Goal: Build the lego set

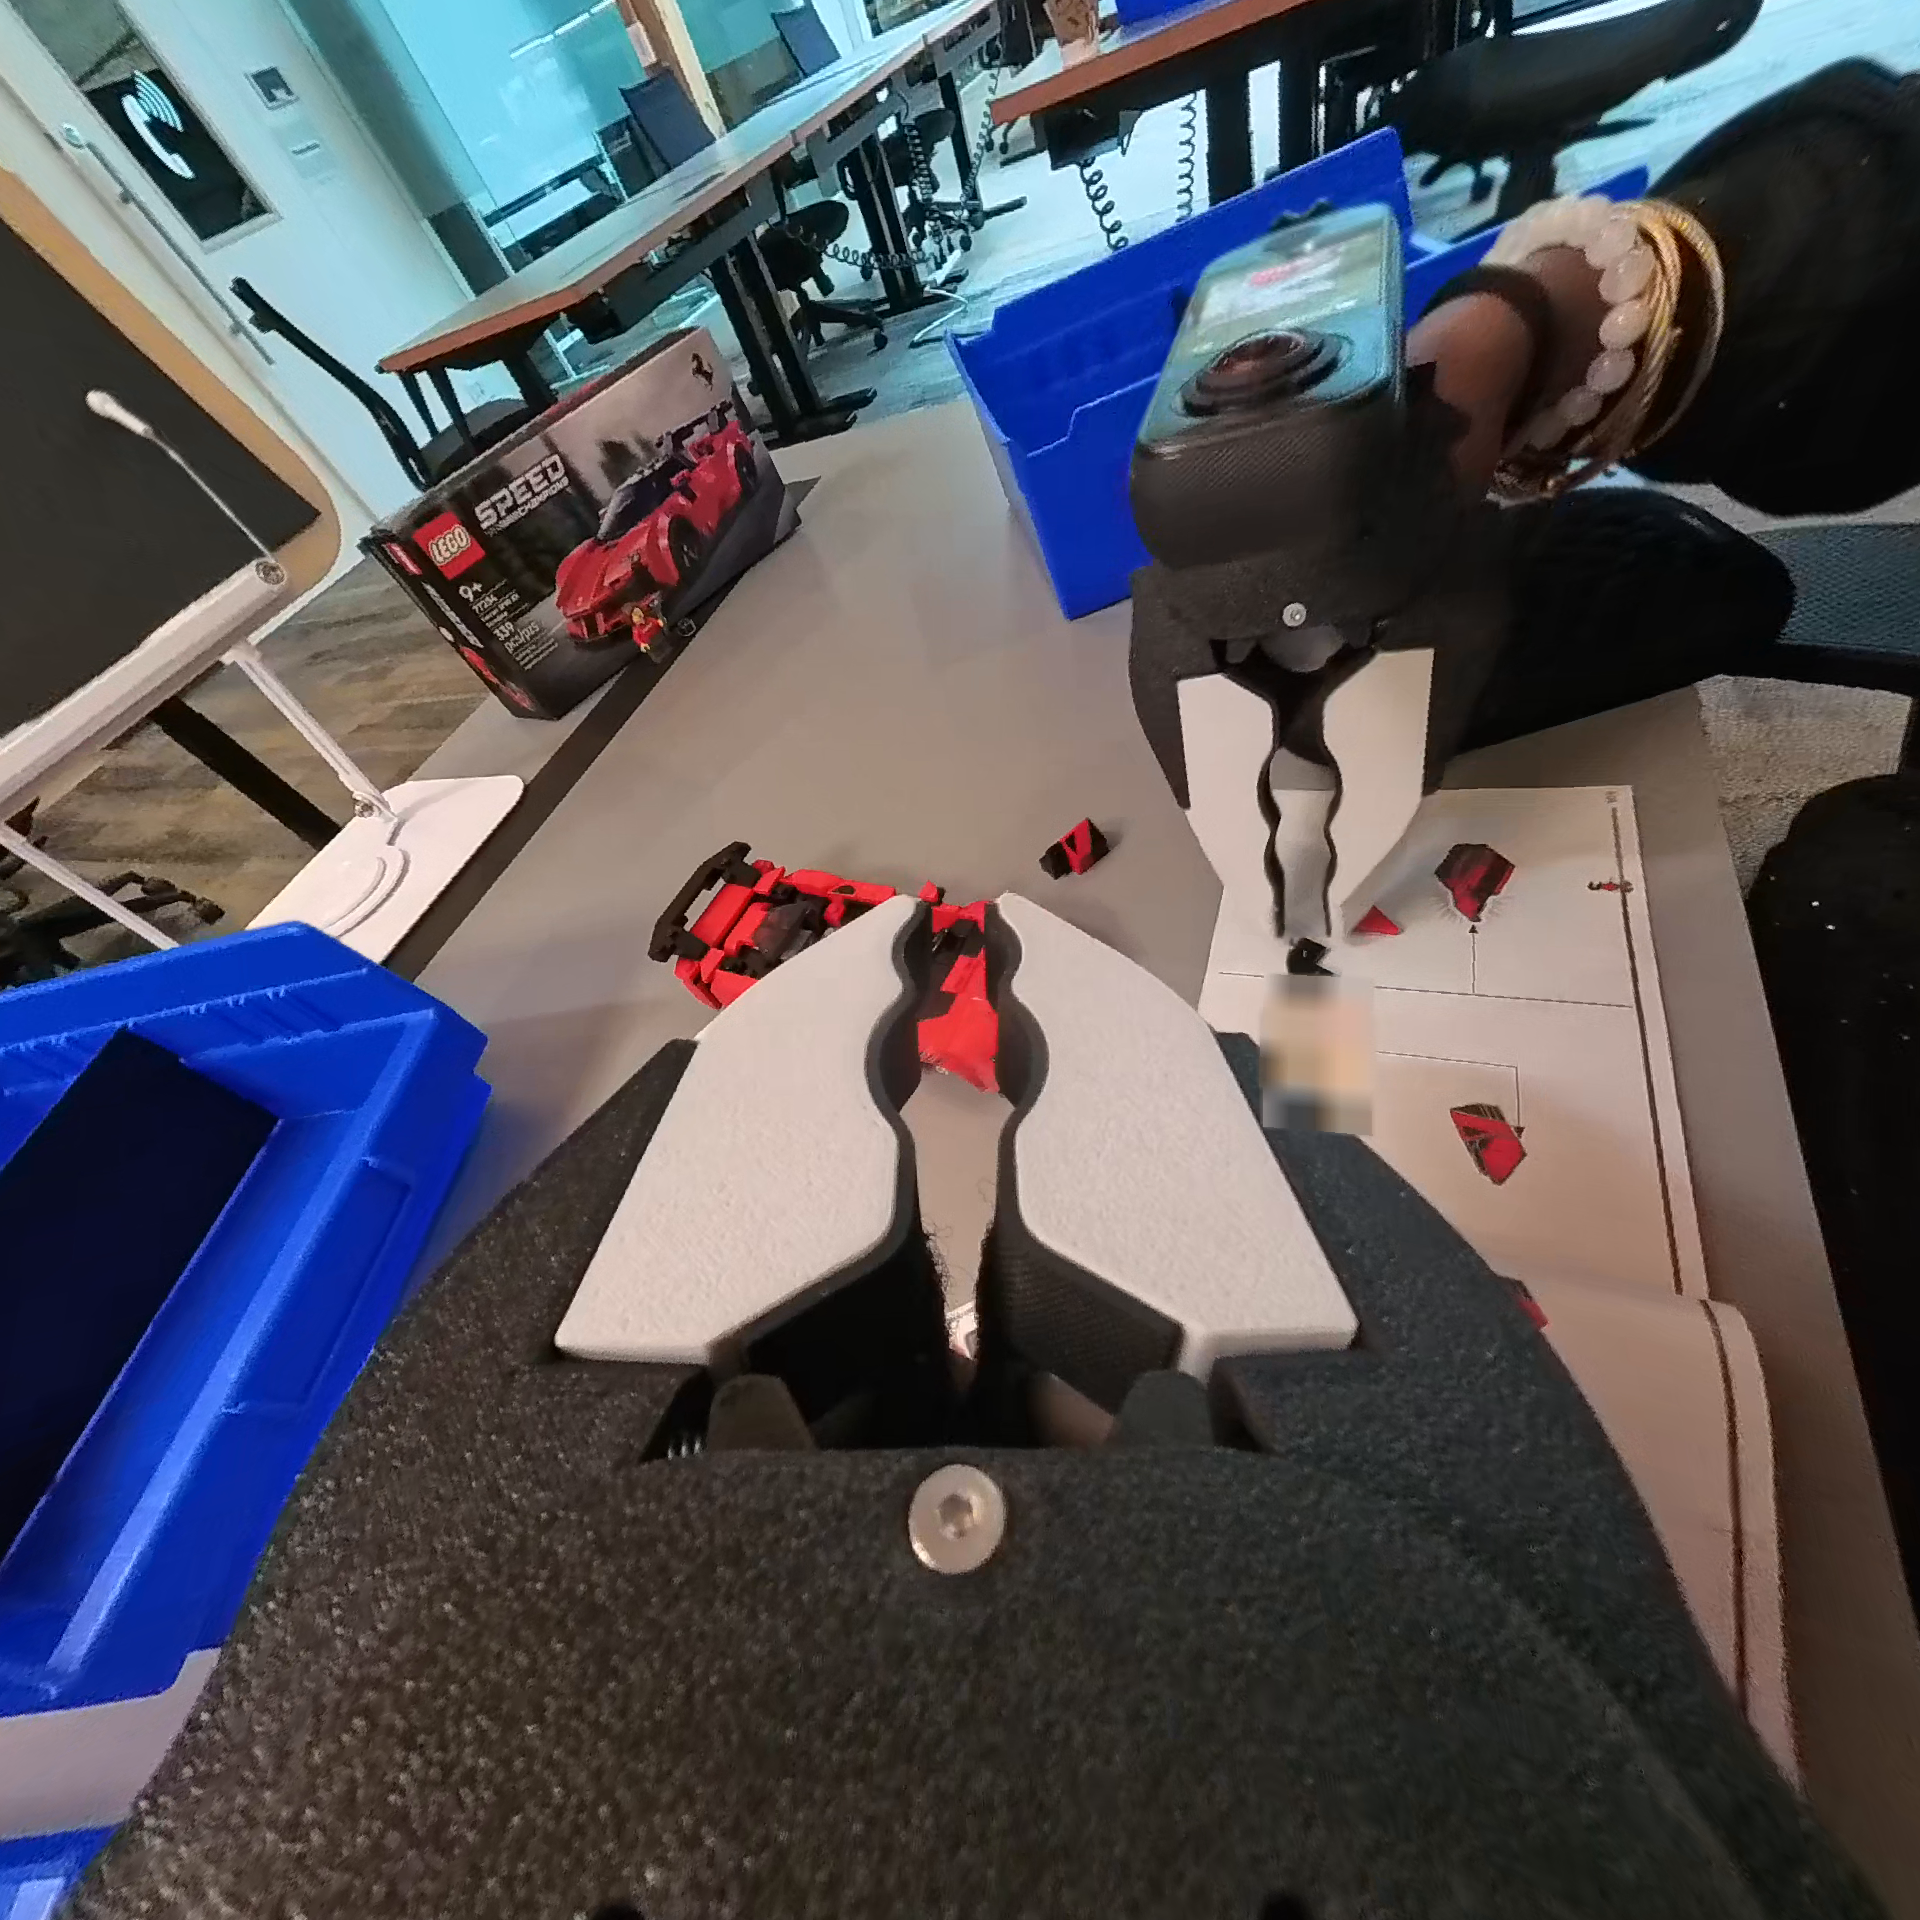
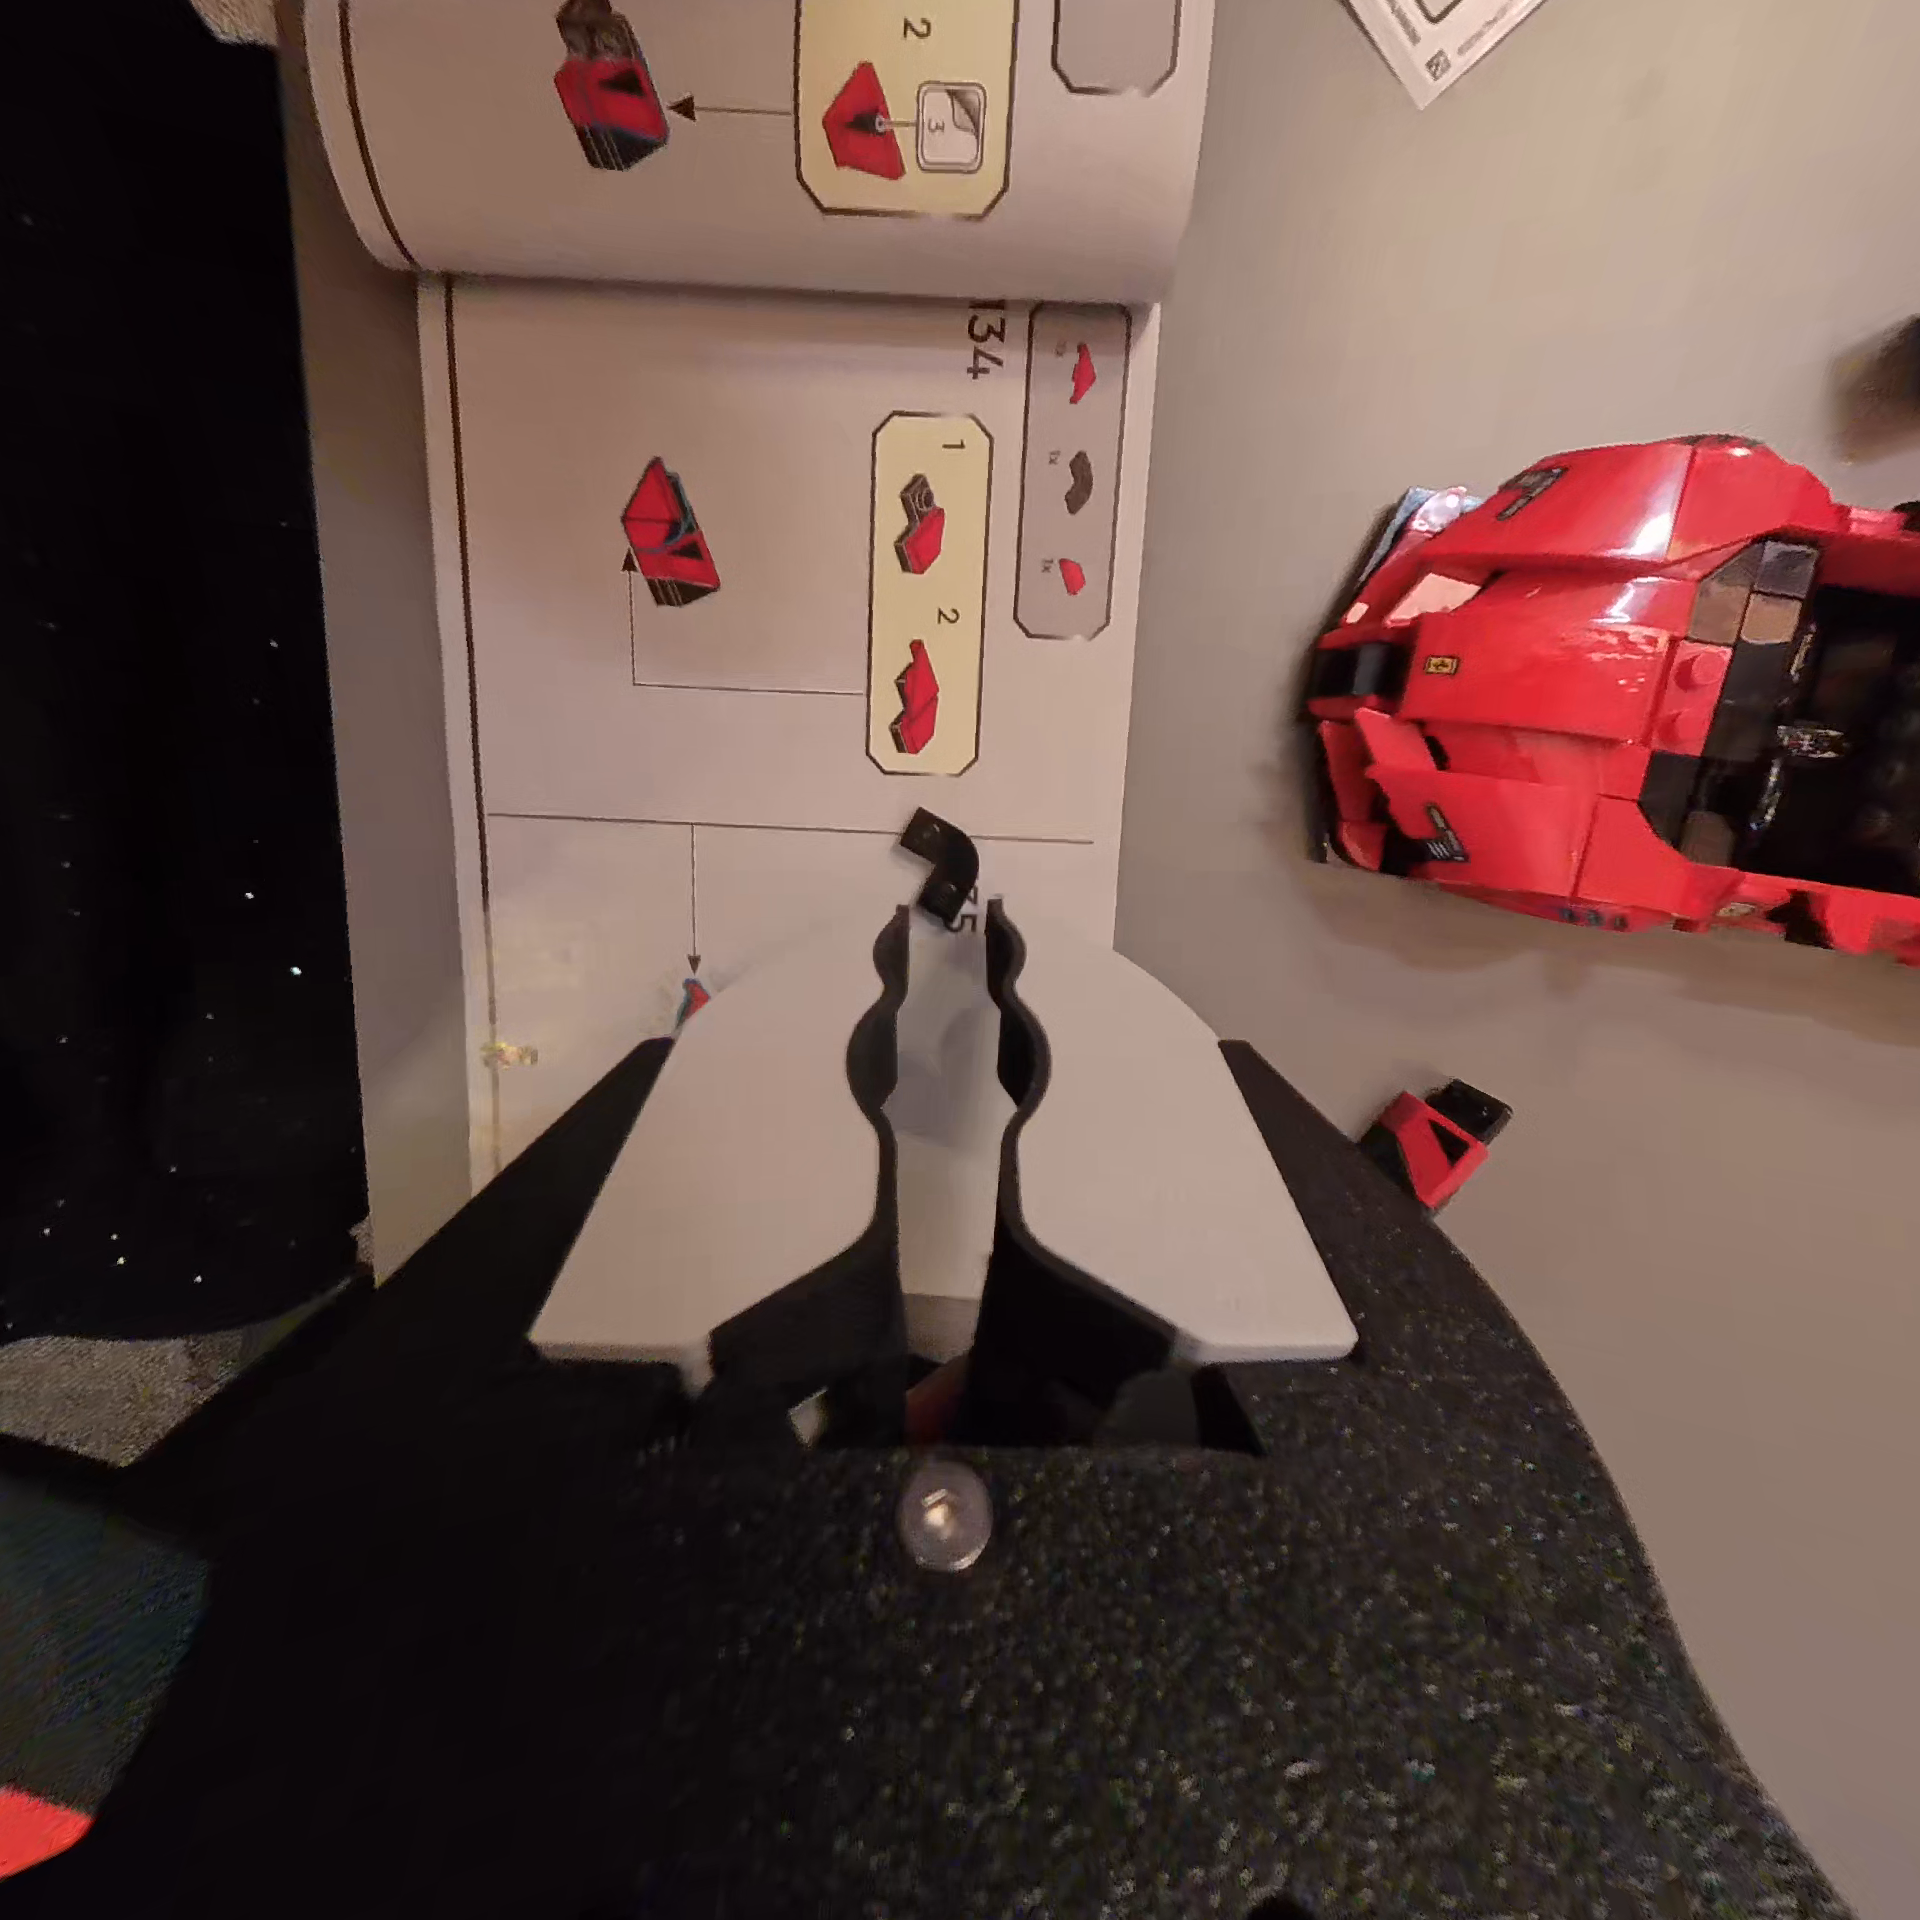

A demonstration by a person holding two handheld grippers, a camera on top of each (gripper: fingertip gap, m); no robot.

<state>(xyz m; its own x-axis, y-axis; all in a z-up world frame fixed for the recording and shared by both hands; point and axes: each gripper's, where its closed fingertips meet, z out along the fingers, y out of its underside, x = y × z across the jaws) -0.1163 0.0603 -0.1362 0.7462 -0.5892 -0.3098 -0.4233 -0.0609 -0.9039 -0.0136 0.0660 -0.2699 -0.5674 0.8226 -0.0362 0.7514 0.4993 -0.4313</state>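
Note:
The red Lego car [image 1: 774,920] lies on the grey table [image 1: 914,665]; it also shows at the right of the right wrist view [image 2: 1610,707]. My left gripper [image 1: 958,920] hangs over the car's front with a narrow gap between its fingers, and red bricks show through the gap. My right gripper [image 2: 945,909] points down at the open instruction booklet [image 2: 727,623], slightly open. A small black curved piece [image 2: 940,847] lies on the page right at its fingertips, seemingly not clamped. From the left wrist view, the right gripper [image 1: 1299,925] stands over that piece [image 1: 1307,951].
A small red-and-black sub-assembly [image 1: 1075,847] [image 2: 1439,1143] lies on the table beside the booklet [image 1: 1538,1039]. A loose red piece [image 1: 1377,923] sits on the page. The Lego box [image 1: 582,540] and a blue bin [image 1: 1091,436] stand farther off; another blue bin [image 1: 156,1247] is near left. Across from one pair of fingers to the other is roughly 15 cm.

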